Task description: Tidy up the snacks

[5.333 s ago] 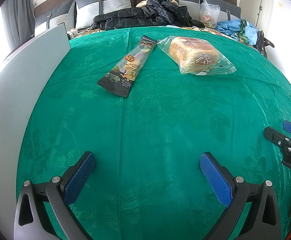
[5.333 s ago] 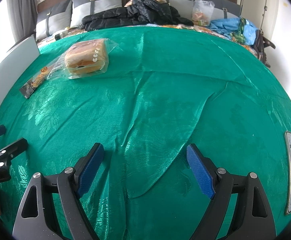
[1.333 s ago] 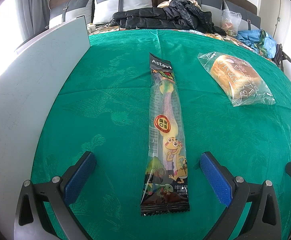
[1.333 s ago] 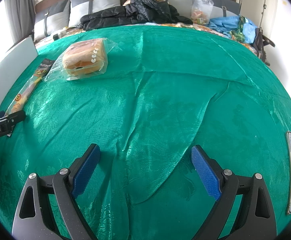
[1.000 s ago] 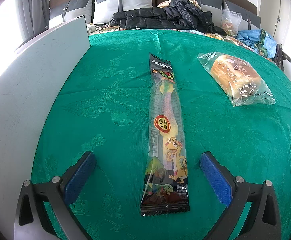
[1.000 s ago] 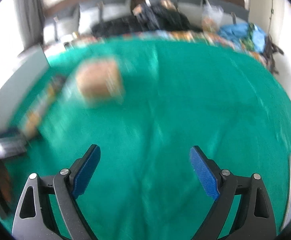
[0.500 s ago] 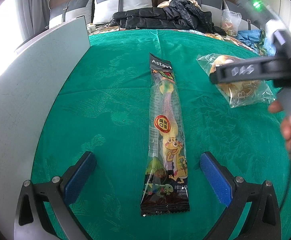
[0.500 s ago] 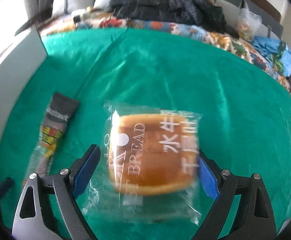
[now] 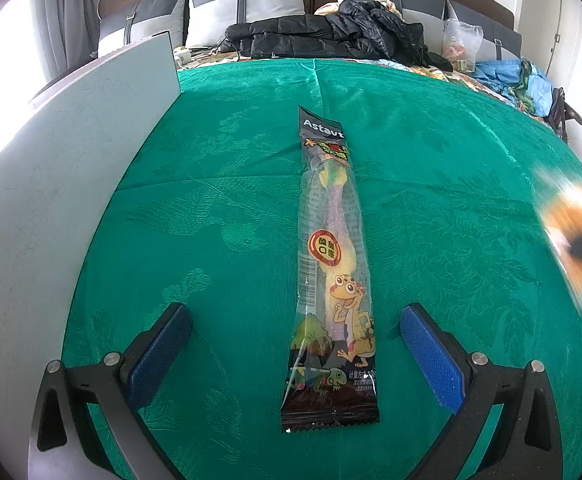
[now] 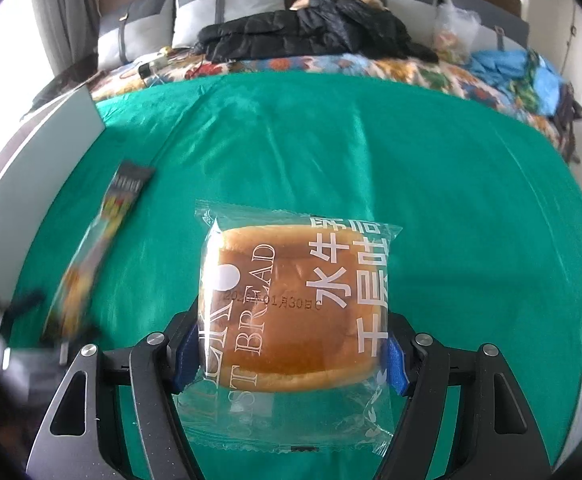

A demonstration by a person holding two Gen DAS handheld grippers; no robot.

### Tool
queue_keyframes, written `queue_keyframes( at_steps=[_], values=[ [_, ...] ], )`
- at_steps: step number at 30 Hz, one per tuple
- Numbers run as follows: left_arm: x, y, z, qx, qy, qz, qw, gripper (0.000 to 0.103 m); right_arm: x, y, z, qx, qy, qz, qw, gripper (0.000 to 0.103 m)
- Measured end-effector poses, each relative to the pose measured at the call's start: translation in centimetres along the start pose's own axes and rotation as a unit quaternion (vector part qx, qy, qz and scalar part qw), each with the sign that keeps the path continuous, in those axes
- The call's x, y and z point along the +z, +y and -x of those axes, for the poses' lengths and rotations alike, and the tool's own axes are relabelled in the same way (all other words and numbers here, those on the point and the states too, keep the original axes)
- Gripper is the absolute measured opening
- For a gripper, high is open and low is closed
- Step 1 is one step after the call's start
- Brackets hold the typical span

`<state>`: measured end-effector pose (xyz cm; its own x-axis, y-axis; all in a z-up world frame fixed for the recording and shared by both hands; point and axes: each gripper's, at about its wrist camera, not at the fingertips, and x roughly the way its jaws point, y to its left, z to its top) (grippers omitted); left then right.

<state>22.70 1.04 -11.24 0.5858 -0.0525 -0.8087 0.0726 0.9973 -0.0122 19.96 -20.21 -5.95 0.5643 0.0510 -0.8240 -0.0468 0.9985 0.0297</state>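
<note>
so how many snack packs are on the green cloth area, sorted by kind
bread packs: 1, the wrapped bread, between the right tool's closing pads, which press its sides
candy packs: 1, the long gummy packet, lying flat on the green cloth between the open left tool's pads, untouched
total: 2

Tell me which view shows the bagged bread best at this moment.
The right wrist view: the bagged bread fills the centre, sharp enough to read its print, between the closing fingers of the right gripper. The left wrist view catches it only as an orange blur at the right edge.
</note>
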Motion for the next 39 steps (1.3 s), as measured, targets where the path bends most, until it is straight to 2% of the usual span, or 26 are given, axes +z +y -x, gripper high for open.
queue_keyframes(
  at_steps=[3, 7, 15, 18, 33, 37, 39],
  values=[
    [0.0, 0.0, 0.0, 0.0, 0.0, 0.0, 1.0, 0.103, -4.0, -0.8, 2.6, -0.013, -0.002, -0.005, 1.0, 0.074],
    [0.0, 0.0, 0.0, 0.0, 0.0, 0.0, 1.0, 0.103, -6.2, -0.4, 2.2, -0.026, -0.003, -0.002, 1.0, 0.075],
    [-0.1, 0.0, 0.1, 0.0, 0.0, 0.0, 1.0, 0.103, -6.5, -0.5, -0.3, -0.027, -0.013, -0.009, 1.0, 0.086],
    [-0.1, 0.0, 0.1, 0.0, 0.0, 0.0, 1.0, 0.103, -7.1, -0.3, -0.2, -0.032, -0.029, -0.006, 0.999, 0.086],
    [-0.1, -0.1, 0.2, -0.001, 0.001, -0.001, 1.0, 0.103, -7.2, -0.4, -0.5, -0.035, -0.028, -0.008, 0.999, 0.089],
    [1.9, -0.1, -0.9, -0.013, 0.062, -0.024, 0.9977, 0.103, -7.2, -0.4, -0.4, -0.035, -0.028, -0.008, 0.999, 0.09],
    [2.7, -0.2, -1.5, -0.009, 0.082, -0.02, 0.9964, 0.102, -7.1, -0.4, -0.4, -0.034, -0.028, -0.008, 0.999, 0.09]
  ],
)
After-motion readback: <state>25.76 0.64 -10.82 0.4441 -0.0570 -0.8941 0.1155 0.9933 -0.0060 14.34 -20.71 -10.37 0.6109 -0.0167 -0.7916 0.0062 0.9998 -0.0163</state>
